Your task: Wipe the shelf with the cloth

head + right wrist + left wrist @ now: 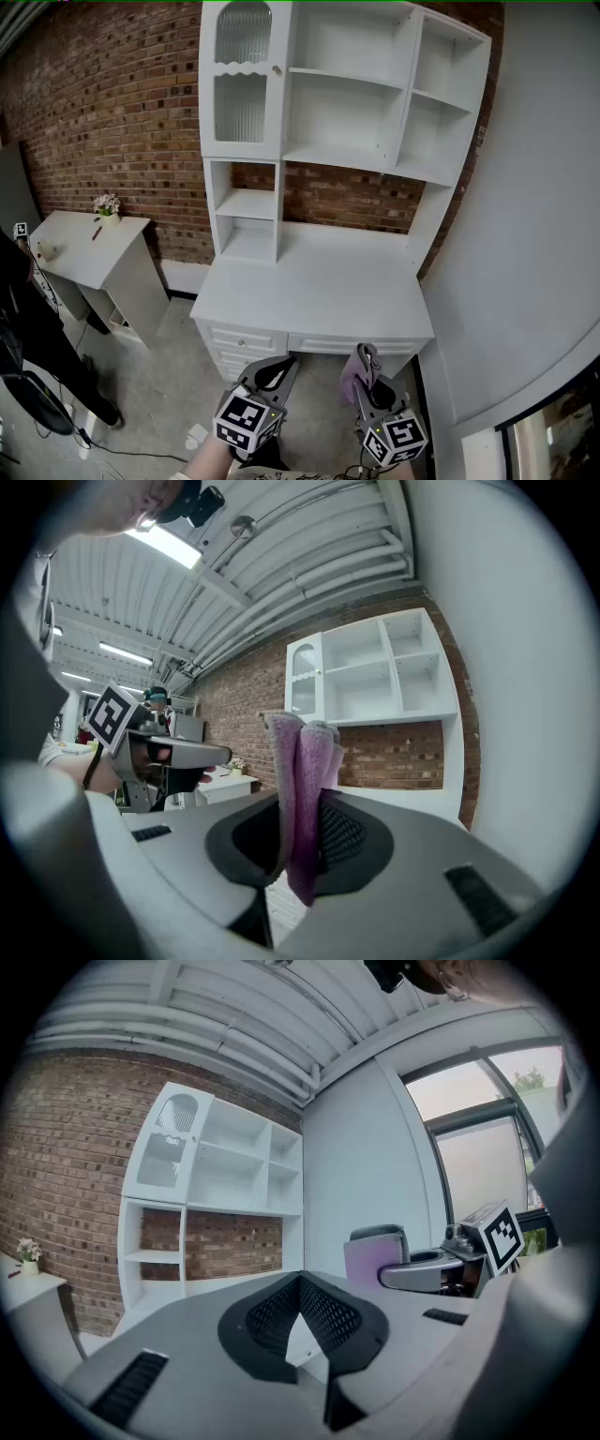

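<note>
A tall white shelf unit stands on a white desk against a brick wall. It has open compartments and a ribbed glass door at its upper left. Both grippers hang low in front of the desk, apart from it. My right gripper is shut on a purple cloth, which stands up folded between the jaws and hangs a little below them. My left gripper is shut with nothing in it; its tips meet. The left gripper view shows the cloth off to the right, and the shelf unit far ahead.
A small white side table with a flower pot stands at the left. A person in dark clothing is at the left edge. A plain white wall closes the right side. Drawers sit under the desk top.
</note>
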{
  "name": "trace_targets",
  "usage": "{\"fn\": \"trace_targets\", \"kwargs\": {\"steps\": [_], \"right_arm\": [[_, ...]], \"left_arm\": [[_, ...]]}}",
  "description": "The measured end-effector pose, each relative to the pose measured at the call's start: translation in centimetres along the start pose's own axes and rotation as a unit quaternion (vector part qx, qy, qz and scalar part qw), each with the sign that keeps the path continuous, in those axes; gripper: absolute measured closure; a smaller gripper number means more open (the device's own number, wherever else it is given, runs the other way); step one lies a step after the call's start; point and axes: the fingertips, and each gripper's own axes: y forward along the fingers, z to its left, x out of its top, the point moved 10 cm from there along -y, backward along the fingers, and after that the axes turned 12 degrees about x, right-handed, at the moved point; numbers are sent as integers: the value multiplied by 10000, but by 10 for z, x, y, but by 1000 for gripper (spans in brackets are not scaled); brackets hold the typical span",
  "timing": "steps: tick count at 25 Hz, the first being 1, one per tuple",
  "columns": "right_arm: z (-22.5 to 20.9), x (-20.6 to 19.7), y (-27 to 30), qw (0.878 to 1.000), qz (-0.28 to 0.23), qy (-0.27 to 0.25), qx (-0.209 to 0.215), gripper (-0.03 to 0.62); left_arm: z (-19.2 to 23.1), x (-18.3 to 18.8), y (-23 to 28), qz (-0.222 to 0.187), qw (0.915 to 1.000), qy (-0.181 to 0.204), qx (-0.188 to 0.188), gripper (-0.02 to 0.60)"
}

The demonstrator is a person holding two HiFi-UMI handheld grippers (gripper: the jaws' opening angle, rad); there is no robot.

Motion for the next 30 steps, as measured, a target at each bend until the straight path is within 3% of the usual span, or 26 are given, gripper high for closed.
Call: {"fn": "trace_targets", "kwargs": {"steps": [20,30], "right_arm": [[-23,-14,11,9991,24,428,25,519],[-58,-23,61,9991,106,405,23,519]], "left_arm": [[1,-13,19,322,9994,-51,92,568],[39,-21,69,342,9992,30,204,566]]}}
